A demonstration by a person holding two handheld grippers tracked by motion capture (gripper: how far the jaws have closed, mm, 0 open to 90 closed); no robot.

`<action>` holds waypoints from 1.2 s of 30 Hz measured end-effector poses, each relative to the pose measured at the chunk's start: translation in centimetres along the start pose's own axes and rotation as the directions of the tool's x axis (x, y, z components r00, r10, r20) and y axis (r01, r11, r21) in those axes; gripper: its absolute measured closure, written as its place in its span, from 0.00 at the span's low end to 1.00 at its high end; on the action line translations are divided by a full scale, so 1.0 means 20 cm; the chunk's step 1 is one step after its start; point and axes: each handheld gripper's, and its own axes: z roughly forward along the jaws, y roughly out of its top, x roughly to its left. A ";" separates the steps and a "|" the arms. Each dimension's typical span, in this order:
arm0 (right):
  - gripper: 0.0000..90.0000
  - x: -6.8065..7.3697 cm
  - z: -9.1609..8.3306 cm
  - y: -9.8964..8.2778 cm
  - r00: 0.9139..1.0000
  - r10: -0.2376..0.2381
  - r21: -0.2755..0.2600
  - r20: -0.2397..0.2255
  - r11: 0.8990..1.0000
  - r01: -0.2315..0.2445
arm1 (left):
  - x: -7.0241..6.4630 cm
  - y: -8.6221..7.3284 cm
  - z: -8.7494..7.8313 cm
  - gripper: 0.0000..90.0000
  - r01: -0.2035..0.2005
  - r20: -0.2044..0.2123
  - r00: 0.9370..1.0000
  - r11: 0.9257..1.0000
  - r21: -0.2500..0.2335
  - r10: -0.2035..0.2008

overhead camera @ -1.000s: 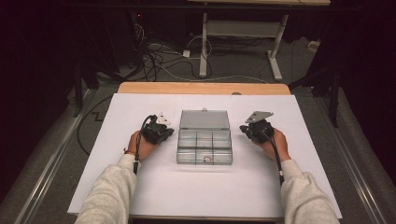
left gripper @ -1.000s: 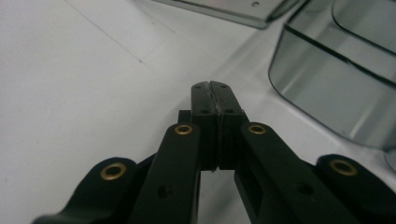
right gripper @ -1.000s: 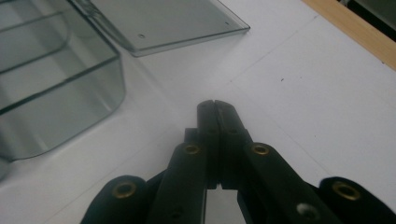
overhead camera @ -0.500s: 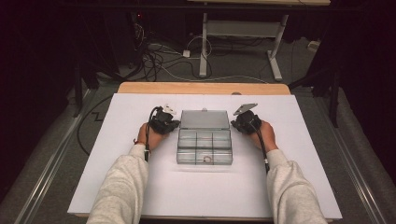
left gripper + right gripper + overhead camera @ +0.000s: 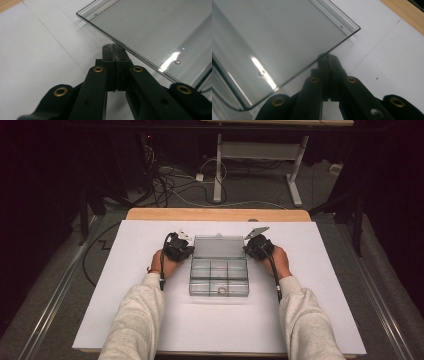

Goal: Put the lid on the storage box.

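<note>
Two tongs beside a clear box

The left tongs (image 5: 186, 251) and right tongs (image 5: 250, 249) are pressed together, empty; the box (image 5: 219, 276) lies between them, lid (image 5: 218, 246) tipped away, long side running from tongs to tongs.

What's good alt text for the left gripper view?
The left hand-held gripper, jaws shut with nothing between them, points at the side edge of a clear plastic box lid lying open. White table covering lies beneath, with bare wood at the top left corner.
</note>
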 end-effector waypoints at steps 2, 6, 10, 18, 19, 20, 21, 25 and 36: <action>1.00 0.00 0.01 0.01 1.000 0.005 -0.003 0.011 1.000 -0.005 | 0.00 0.00 0.01 0.96 0.004 -0.008 1.000 1.000 -0.002 -0.004; 1.00 0.00 0.02 0.01 1.000 0.020 -0.015 0.008 1.000 -0.020 | -0.01 0.02 0.02 0.96 0.014 -0.028 1.000 1.000 -0.003 -0.014; 1.00 0.00 0.02 0.01 1.000 0.030 -0.027 0.011 0.999 -0.029 | -0.01 0.03 0.03 0.96 0.020 -0.042 0.999 1.000 0.002 -0.020; 1.00 0.00 0.02 0.03 0.998 0.029 -0.047 0.047 0.999 -0.027 | -0.02 0.05 0.03 0.96 0.031 -0.080 0.996 0.999 -0.017 -0.032; 1.00 0.00 0.02 0.04 0.998 0.029 -0.047 0.050 0.999 -0.026 | -0.02 0.06 0.03 0.96 0.028 -0.086 0.996 0.999 -0.021 -0.030; 1.00 0.00 0.02 0.04 0.998 0.027 -0.053 0.058 0.998 -0.024 | -0.02 0.06 0.03 0.96 0.023 -0.096 0.995 0.999 -0.023 -0.025; 1.00 0.00 0.01 0.04 0.998 0.025 -0.058 0.064 0.998 -0.021 | -0.02 0.07 0.02 0.96 0.022 -0.100 0.995 0.999 -0.027 -0.024; 1.00 0.01 0.00 0.06 0.997 0.031 -0.075 0.075 0.997 -0.025 | -0.02 0.08 0.00 0.96 0.015 -0.118 0.993 0.998 -0.055 -0.022; 1.00 0.00 -0.07 0.10 0.995 0.030 -0.120 0.099 0.993 -0.018 | -0.03 0.13 -0.06 0.96 -0.020 -0.155 0.988 0.995 -0.096 0.005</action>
